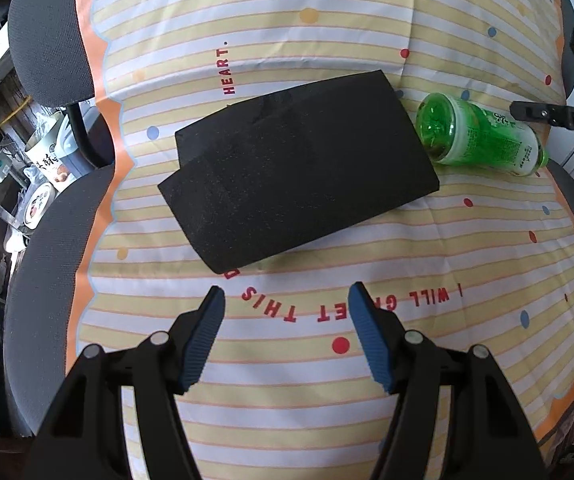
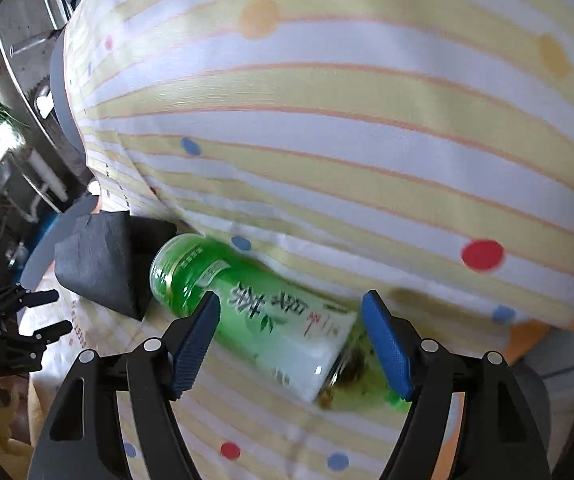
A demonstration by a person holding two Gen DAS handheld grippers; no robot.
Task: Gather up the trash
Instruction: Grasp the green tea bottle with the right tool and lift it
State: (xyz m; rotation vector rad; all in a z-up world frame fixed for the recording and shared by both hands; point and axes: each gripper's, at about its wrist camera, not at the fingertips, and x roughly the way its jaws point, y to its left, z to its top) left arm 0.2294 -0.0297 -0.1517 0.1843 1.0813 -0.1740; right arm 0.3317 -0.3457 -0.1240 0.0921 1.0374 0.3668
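A green plastic tea bottle [image 1: 483, 140] lies on its side on the striped cloth [image 1: 327, 20], just right of a black foam block [image 1: 299, 176]. My left gripper [image 1: 283, 300] is open and empty, a short way in front of the block. My right gripper [image 2: 291, 300] is open, its fingers straddling the bottle [image 2: 263, 316], one on either side, not closed on it. The block also shows in the right wrist view [image 2: 103, 264], touching the bottle's base. The right gripper shows at the right edge of the left wrist view [image 1: 527, 110].
The cloth covers a table with grey padded chairs [image 1: 51, 32] along its left edge. Cluttered shelves with cups and bowls [image 1: 47, 152] stand beyond on the left. The left gripper shows at the left edge of the right wrist view [image 2: 47, 312].
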